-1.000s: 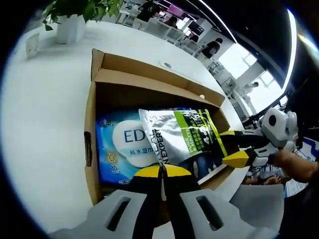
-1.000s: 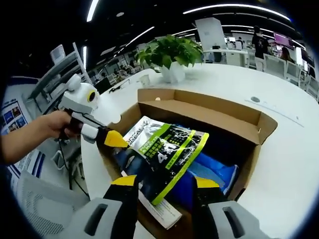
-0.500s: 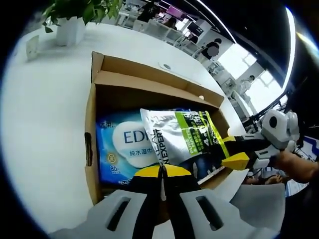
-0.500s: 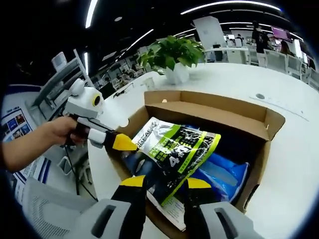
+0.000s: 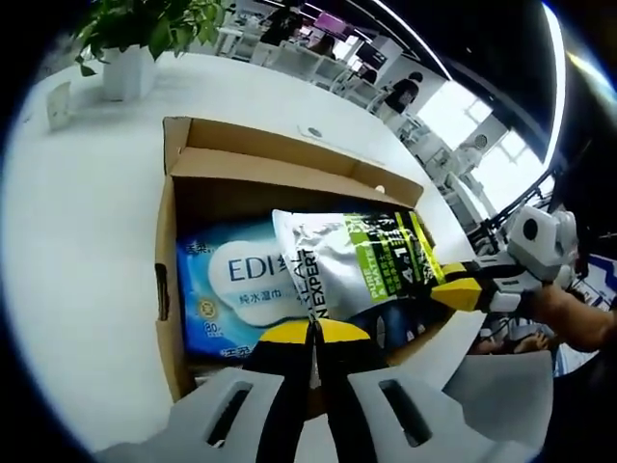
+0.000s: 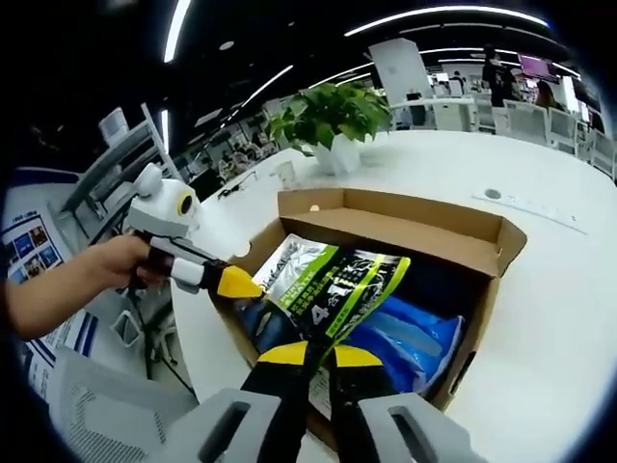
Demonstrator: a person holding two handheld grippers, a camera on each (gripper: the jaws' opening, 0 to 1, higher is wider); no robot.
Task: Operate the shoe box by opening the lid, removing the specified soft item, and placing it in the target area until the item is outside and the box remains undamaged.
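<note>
The left gripper (image 5: 313, 333) points forward with jaws pressed together. The right gripper (image 6: 320, 355), a hand (image 5: 569, 318) holding it, has jaws nearly together.

"EDI" on blue wipes pack (image 5: 231, 285)

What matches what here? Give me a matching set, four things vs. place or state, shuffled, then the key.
Things:
1. silver and green pouch
2. blue wipes pack
3. potted plant
4. left gripper

Places or states:
A. stands on the white table beyond the box
B. fingers shut, at the box's near wall
C. lies flat in the box, partly under another item
D. pinched at one edge by the right gripper

Pairs: 1-D, 2-C, 3-A, 4-B
</note>
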